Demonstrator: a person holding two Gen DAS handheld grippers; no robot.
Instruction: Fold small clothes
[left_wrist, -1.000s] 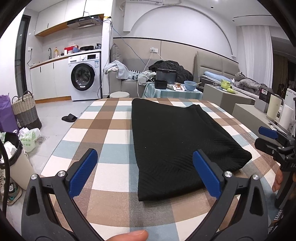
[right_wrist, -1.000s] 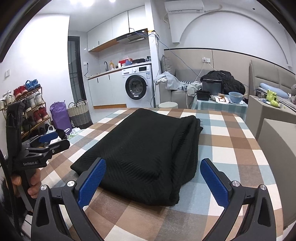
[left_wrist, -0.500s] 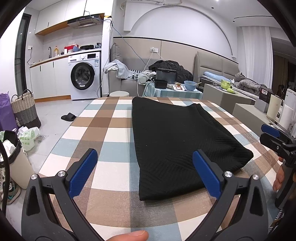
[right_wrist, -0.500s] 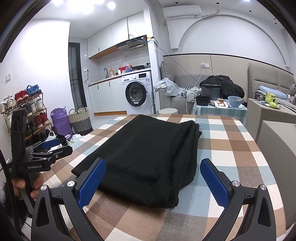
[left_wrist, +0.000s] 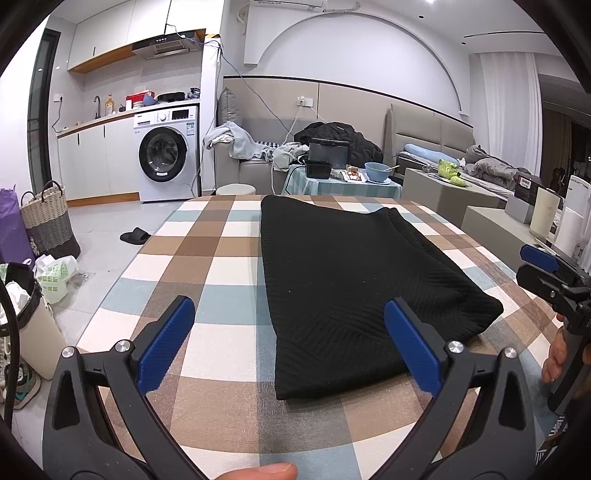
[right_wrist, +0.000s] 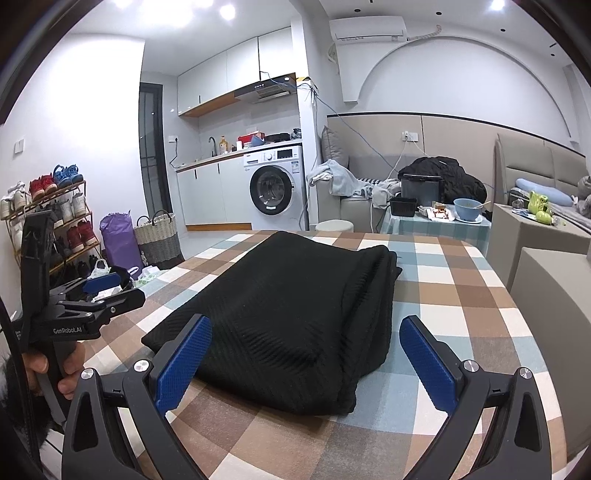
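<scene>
The black knit garment (left_wrist: 354, 280) lies on the checked table (left_wrist: 207, 273) as a long, doubled-over slab, so some folding looks done; it seems to want another fold to end up compact. Both tongs hang back at the near edge, spread wide and gripping nothing. The left tongs (left_wrist: 288, 343) face its near-left corner, the right tongs (right_wrist: 304, 360) its near end, just short of the cloth.

White walls and a big curved arch (left_wrist: 354, 55) stand at the back. A white washing machine (left_wrist: 168, 153) sits under white cupboards (right_wrist: 218, 79). A woven basket (left_wrist: 48, 221) and 1 black slipper (left_wrist: 135, 235) rest on the grey floor (left_wrist: 107, 236). A beige sofa (left_wrist: 258, 147) holds piled clothes.
</scene>
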